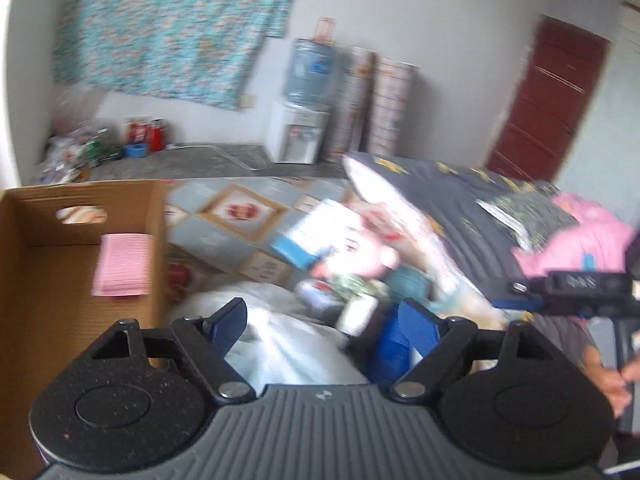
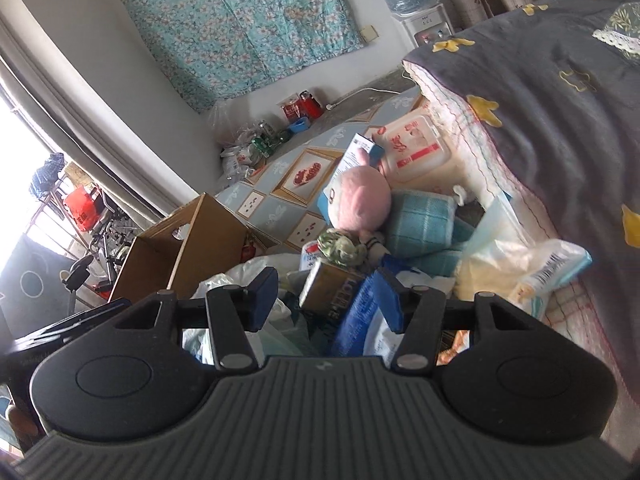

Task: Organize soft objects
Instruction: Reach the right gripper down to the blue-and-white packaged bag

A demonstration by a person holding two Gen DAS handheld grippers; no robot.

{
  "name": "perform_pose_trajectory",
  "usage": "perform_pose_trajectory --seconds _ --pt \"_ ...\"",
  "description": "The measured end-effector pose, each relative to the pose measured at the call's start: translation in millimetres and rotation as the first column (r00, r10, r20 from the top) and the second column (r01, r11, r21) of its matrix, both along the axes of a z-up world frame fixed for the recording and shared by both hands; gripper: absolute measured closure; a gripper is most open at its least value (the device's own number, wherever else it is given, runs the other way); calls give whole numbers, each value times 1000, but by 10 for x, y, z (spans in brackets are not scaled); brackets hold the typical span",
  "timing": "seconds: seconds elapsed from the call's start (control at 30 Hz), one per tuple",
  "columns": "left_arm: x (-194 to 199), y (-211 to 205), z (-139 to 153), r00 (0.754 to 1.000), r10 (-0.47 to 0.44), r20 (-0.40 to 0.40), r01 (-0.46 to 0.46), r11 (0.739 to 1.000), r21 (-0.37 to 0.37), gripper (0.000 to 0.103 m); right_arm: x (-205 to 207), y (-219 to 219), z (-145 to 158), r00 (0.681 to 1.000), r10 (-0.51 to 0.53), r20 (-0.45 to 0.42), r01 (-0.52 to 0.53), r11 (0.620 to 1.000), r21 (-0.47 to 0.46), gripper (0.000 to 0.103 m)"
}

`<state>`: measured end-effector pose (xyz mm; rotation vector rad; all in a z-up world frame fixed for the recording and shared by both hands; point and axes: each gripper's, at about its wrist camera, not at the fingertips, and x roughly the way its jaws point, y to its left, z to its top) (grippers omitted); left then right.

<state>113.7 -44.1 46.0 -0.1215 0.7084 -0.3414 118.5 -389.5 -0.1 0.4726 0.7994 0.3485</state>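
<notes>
Both grippers hover with jaws apart and empty: left gripper [image 1: 322, 322] wide, right gripper [image 2: 330, 294] narrower. The pink plush toy [image 2: 362, 200] lies at twelve o'clock on the bed [image 2: 280, 196], the cardboard box [image 1: 80, 248] at ten.

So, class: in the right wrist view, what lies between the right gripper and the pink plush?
A gold-brown box and a green floral bundle lie between the right gripper and the pink plush; the right wrist view shows it.

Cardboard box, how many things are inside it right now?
1 that I can see. A folded pink cloth lies on the floor of the cardboard box, against its right wall, below the handle hole. The box's near part is cut off from view, so more may be hidden.
</notes>
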Motion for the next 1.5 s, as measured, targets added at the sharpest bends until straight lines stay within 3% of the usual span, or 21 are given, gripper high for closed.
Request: perform_pose_trajectory --seconds 0.17,0.23,0.33,0.5,0.87,1.03,1.17,1.33,1.5 --pt "-154 -661 -373 988 -153 8 153 987 59 21 9 -112 -350 993 -12 -116 13 1000 3 51" --pt "-157 -893 -522 980 -199 -9 199 976 94 27 47 -151 -486 987 -17 -162 20 1000 19 51" --pt "-52 -1093 -744 974 -218 -64 224 967 122 39 165 -180 -644 978 -28 -206 35 999 31 51" --pt "159 -1288 -1043 964 -222 -149 245 957 157 43 381 -185 -856 966 -33 -257 44 998 35 51" --pt "322 -1476 -1270 958 -210 -198 253 940 228 44 780 -81 -1109 928 7 -372 -2 1000 14 50" --pt "358 -1428 -1264 957 -205 -204 247 946 208 47 834 12 -1181 917 35 -397 -27 999 25 40" --pt "320 -1395 -1230 959 -211 -190 247 950 193 48 802 -4 -1134 925 38 -379 -11 997 73 39" --pt "248 -1361 -1141 953 -246 -177 274 948 159 28 704 -93 -1028 936 53 -349 9 985 173 39" --pt "217 -1399 -1150 960 -228 -160 258 944 206 26 601 -78 -903 951 74 -300 2 969 247 39"
